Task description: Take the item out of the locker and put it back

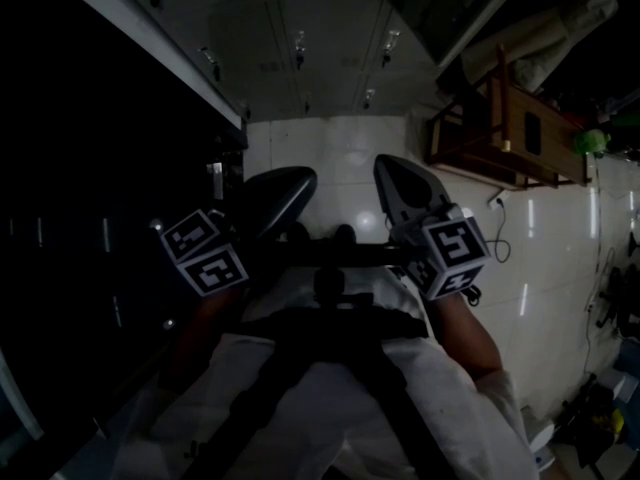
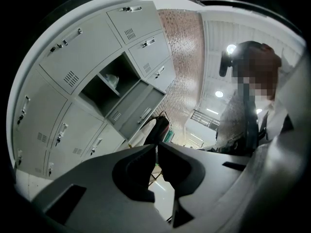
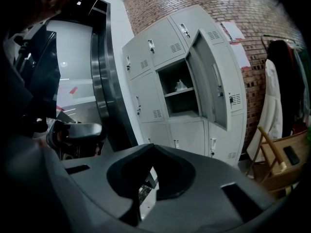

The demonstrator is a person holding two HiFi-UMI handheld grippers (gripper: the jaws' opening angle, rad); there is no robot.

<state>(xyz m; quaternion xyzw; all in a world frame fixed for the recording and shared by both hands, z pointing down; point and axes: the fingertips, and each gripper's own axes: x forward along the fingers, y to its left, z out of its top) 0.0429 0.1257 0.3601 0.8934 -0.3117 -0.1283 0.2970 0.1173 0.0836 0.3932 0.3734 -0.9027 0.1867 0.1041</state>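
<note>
Head view dim; left gripper (image 2: 157,144), right gripper (image 3: 153,146) closed, empty; item (image 3: 181,85) perhaps cloth.

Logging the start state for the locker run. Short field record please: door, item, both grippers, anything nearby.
locker door: open
item: small pale thing inside the open compartment, untouched
left gripper: shut, empty, apart from the lockers
right gripper: shut, empty, apart from the lockers
nearby: white coat hanging and wooden chair, both right of the lockers in the right gripper view
</note>
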